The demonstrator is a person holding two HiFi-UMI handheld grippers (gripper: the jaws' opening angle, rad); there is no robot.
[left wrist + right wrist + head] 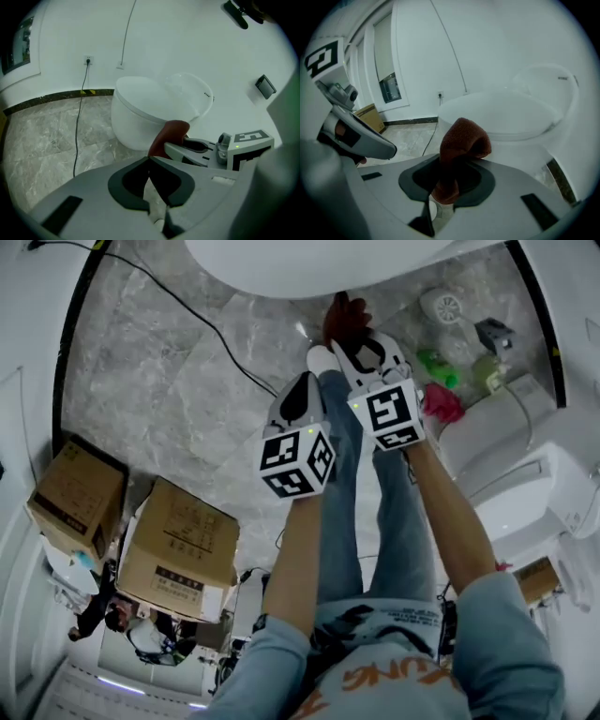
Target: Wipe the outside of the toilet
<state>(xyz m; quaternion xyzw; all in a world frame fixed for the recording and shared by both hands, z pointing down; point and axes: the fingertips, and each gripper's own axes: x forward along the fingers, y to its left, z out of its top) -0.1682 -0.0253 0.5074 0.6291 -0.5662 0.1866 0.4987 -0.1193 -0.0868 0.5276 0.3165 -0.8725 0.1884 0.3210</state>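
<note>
The white toilet [309, 263] fills the top of the head view; its bowl and raised lid also show in the left gripper view [145, 112] and the right gripper view [506, 117]. My right gripper [354, 341] is shut on a rust-red cloth [345, 317], which sticks up folded from between the jaws [461, 145], a short way in front of the bowl. My left gripper [300, 395] hangs just left of it and slightly further back, shut with nothing held [150, 164]. From the left gripper view the cloth [169, 133] and right gripper [206, 147] are seen against the bowl's base.
Two cardboard boxes [178, 549] [75, 498] stand on the marble floor at the left. A black cable [206, 324] runs across the floor to a wall socket [87, 60]. A second white fixture [525, 484], a green bottle [436, 367] and a pink item [442, 401] crowd the right. The person's jeans-clad legs [375, 502] are below the grippers.
</note>
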